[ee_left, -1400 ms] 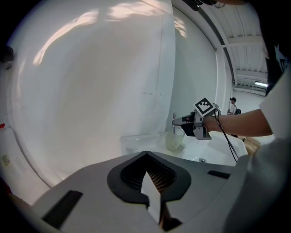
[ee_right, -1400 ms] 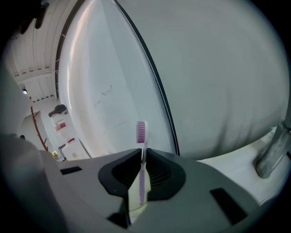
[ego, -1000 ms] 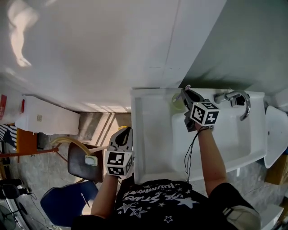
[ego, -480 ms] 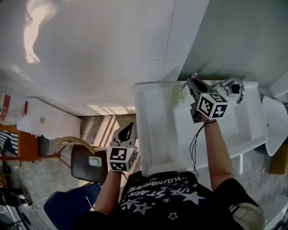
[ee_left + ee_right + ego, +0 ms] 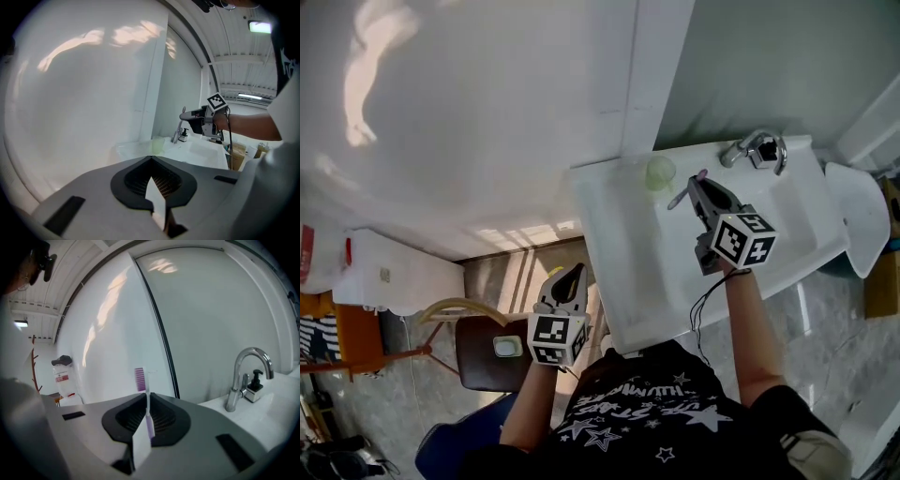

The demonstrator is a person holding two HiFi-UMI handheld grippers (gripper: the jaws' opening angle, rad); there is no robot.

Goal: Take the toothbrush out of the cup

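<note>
My left hand-held gripper [image 5: 570, 275] is clenched, jaws together, off the left edge of the sink [image 5: 614, 253]. A pale green cup [image 5: 660, 172] stands on the sink's back rim. Right of it, my right hand-held gripper [image 5: 697, 184] grasps the purple toothbrush [image 5: 682, 195], clear of the cup.

shirt [image 5: 630, 420] print "THE STARS", rest unreadable

We find the cup [image 5: 660, 172] on the sink's [image 5: 614, 246] back rim, left of the tap [image 5: 756, 148], the toothbrush [image 5: 685, 193] in our right gripper [image 5: 698, 181] just right of the cup, our left gripper [image 5: 571, 274] left of the sink.
</note>
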